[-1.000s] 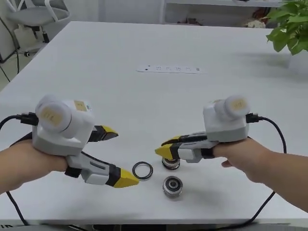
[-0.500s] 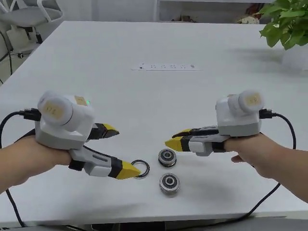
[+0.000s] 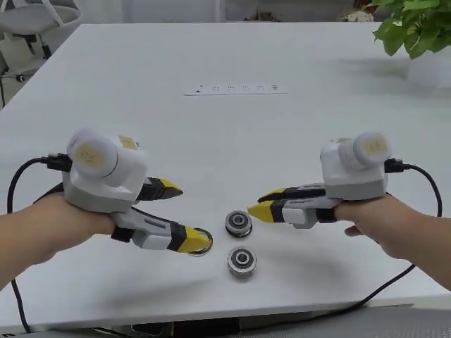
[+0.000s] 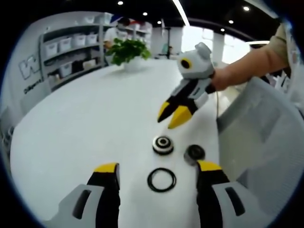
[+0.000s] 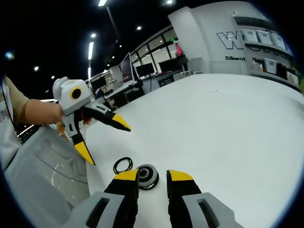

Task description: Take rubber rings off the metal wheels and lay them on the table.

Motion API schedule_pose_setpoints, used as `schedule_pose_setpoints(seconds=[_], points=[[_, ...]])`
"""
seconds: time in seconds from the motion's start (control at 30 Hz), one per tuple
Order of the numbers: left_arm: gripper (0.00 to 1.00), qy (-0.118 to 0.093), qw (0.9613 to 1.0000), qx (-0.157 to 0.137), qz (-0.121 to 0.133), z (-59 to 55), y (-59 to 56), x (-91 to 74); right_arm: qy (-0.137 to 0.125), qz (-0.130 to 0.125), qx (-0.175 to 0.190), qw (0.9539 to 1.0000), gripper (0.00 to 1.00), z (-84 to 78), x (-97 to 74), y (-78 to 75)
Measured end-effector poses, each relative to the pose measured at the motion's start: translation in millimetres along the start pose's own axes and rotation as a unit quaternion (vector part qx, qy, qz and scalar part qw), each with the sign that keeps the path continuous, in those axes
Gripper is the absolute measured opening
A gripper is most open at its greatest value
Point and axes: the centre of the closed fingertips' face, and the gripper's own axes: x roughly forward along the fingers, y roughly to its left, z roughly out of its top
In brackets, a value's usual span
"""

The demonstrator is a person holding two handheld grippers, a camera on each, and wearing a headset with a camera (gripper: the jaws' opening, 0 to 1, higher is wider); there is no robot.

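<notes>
Office-type rm, shelving at back. Big white table (image 3: 211, 141); plant (image 3: 412, 28) upper rt of head view, chair (image 3: 35, 14) upper lt, flush socket strip (image 3: 236, 89) upper centre. Work is down at the lower centre, near the table's front edge.

Person holds both tools low over the table, tips pointing at each other.

- L gripper (image 3: 184, 215): jaws wide apart, holding nothing. Lower yellow tip sits over the edge of a loose rubber ring (image 3: 203, 244). Whether it touches the ring: can't tell. In the left gripper view the ring lies flat on the table betw. the two jaws.
- R gripper (image 3: 264, 203): jaws drawn close w/ a narrow gap, nothing betw. them. Tips hang just beside the far wheel (image 3: 238, 222), to its rt, apart from it.
- Near wheel (image 3: 242, 260): lower centre, just below the far one, the two not touching. No tool on it.

Progress, my read: 1 ring is off and laid down, so at least 1 wheel is done. Far wheel looks dark round the rim, prob. ring on. Near wheel shows a greyer outer edge, poss. the stripped one, but too small to be sure. So roughly halfway, w/ 1 ring likely left.

Next likely calls for pinning the far wheel w/ one tool and peeling the band off w/ the other. Small and round, so it may roll or skid on the smooth top.
</notes>
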Motion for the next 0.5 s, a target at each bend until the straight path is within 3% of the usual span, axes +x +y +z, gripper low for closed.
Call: schedule_pose_setpoints(seconds=[0.5], points=[[0.50,0.002,0.9999,0.006,-0.011,4.6,-0.3,22.1,0.031,0.021,-0.043,0.9984,0.21,-20.8,5.2,3.5]])
